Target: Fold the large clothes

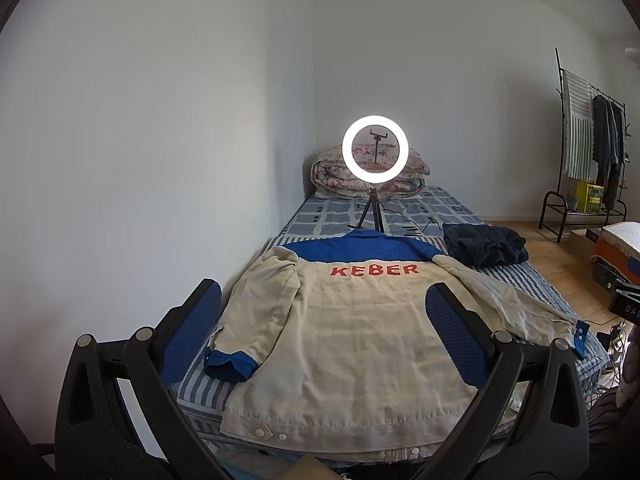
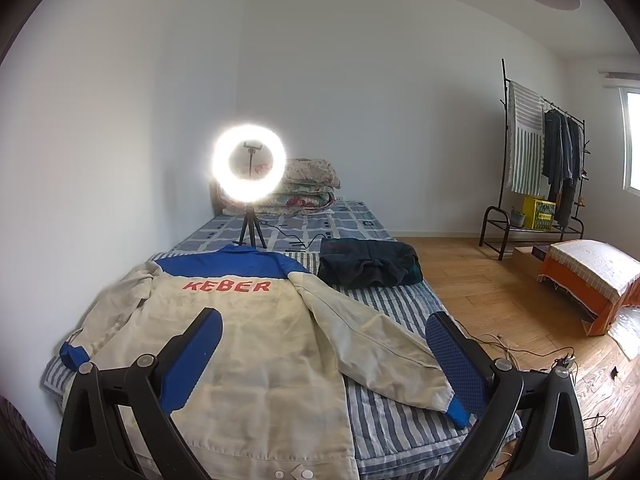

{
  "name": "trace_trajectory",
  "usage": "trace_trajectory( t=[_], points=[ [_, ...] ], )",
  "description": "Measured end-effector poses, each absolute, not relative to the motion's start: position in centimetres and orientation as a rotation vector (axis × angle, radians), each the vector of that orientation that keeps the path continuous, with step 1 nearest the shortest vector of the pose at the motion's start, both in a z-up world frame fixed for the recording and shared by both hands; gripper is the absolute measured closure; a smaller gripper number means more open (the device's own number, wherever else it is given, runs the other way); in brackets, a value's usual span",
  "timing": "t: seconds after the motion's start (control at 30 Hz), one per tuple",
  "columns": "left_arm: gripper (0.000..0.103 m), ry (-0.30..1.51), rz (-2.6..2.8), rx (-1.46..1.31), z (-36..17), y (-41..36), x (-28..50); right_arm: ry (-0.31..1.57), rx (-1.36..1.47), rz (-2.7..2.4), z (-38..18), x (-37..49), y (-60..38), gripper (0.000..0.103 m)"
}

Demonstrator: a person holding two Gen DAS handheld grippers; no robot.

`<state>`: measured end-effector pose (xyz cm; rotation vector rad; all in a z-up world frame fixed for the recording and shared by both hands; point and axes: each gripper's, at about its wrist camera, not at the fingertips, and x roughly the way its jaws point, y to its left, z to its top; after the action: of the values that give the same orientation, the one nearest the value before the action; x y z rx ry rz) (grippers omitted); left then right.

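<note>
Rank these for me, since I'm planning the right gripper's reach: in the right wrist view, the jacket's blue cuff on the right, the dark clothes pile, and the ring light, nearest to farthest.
1. Blue cuff, beside the right gripper, by its right finger.
2. Dark clothes pile, mid-bed, right side.
3. Ring light, far end, left of centre.

The left gripper [image 1: 324, 308] is hovering with its jaws spread wide, gripping nothing. The right gripper [image 2: 324, 336] is hovering likewise, its blue fingers [image 2: 192, 356] spread wide and gripping nothing.
</note>
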<state>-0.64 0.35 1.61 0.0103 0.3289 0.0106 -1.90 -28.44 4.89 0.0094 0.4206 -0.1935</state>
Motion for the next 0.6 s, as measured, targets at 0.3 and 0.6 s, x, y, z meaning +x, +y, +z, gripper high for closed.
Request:
trace_trajectory(
  t=[0.3,0.6],
  points=[
    [0.000,0.325,0.013,0.011,1.54,0.37,-0.72,0.422,0.008,-0.193,4.78,-1.91,-28.46,0.000],
    [0.000,0.322,0.015,0.012,1.62,0.42,-0.80,0.421,0.008,-0.185,4.49,-2.05,-28.56,0.000]
  ],
)
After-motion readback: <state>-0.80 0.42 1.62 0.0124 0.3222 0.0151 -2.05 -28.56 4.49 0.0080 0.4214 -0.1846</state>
